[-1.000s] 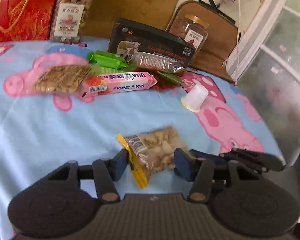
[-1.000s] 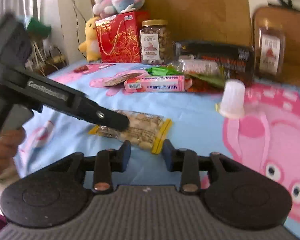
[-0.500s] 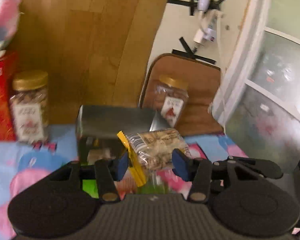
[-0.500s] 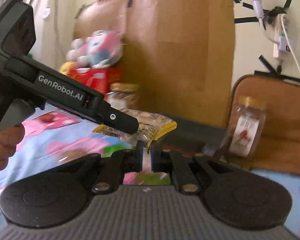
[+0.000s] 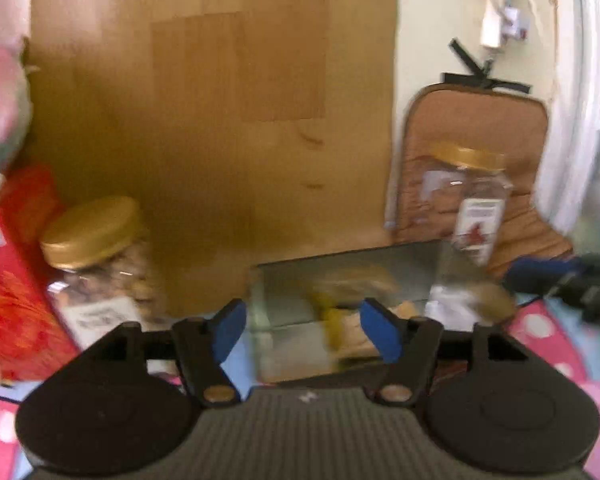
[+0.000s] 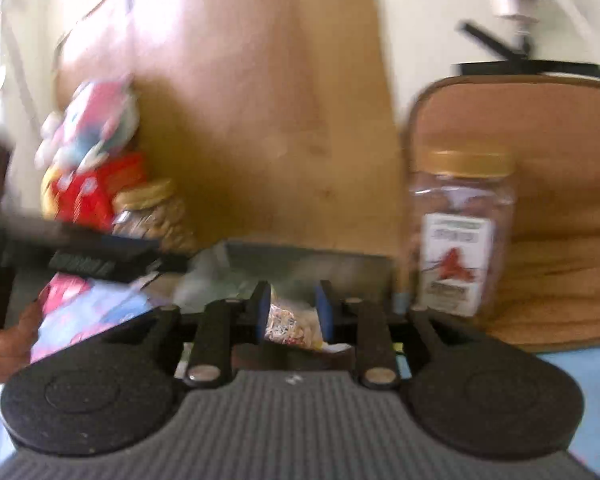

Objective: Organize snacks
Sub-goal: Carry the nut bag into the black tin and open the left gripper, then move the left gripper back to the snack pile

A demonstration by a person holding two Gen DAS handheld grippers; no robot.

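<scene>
My left gripper (image 5: 302,330) is open and empty, its blue pads wide apart. A clear, yellow-edged nut packet (image 5: 350,322) shows blurred beyond it, over the dark box (image 5: 284,292). My right gripper (image 6: 293,314) is shut on the nut packet (image 6: 290,322), held just in front of the dark box (image 6: 300,258). The left gripper's black body (image 6: 84,256) crosses the left of the right wrist view. The right gripper's dark tip (image 5: 572,284) shows at the right edge of the left wrist view.
A gold-lidded nut jar (image 5: 100,264) and a red gift box (image 5: 12,304) stand at the back left. A second gold-lidded jar (image 6: 460,232) stands at the right before a brown cushion (image 6: 560,200). A wooden board (image 5: 220,120) backs the table. A plush toy (image 6: 88,120) sits on the red box.
The left gripper has let go of the nut packet and opened wide. The right gripper now holds the packet between its pads. Both have moved closer to the dark box.
</scene>
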